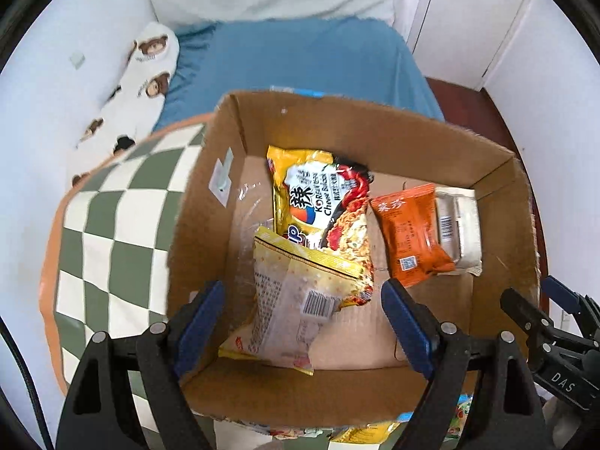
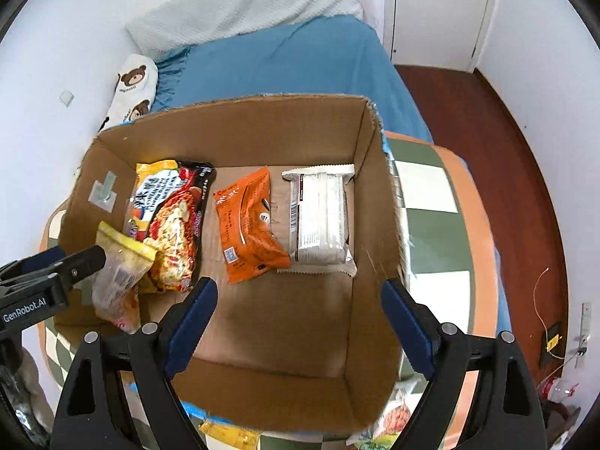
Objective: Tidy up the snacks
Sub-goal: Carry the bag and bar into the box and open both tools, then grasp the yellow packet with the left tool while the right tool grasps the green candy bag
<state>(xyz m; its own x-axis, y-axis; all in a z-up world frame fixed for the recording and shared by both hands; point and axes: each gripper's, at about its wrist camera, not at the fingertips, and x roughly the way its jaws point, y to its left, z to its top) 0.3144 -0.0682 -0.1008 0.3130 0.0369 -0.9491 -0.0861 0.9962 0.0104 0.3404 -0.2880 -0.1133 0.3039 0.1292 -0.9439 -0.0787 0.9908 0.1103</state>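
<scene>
Left view only: clear film on the box [image 1: 375, 127] floor at far left. Right view only: red floor [image 2: 487, 157] and cable [image 2: 540, 292] at right. Box on checked cloth [image 1: 112, 225], bed [image 1: 300, 56] behind. In the box, left to right: pale pack [image 1: 288, 300] lying on the noodles [image 1: 322, 202], orange pack [image 1: 408, 232], white pack [image 1: 461, 225]. Left tongs [image 1: 303, 322] spread, empty, over the pale pack. Right tongs [image 2: 300, 322] spread, empty.
</scene>
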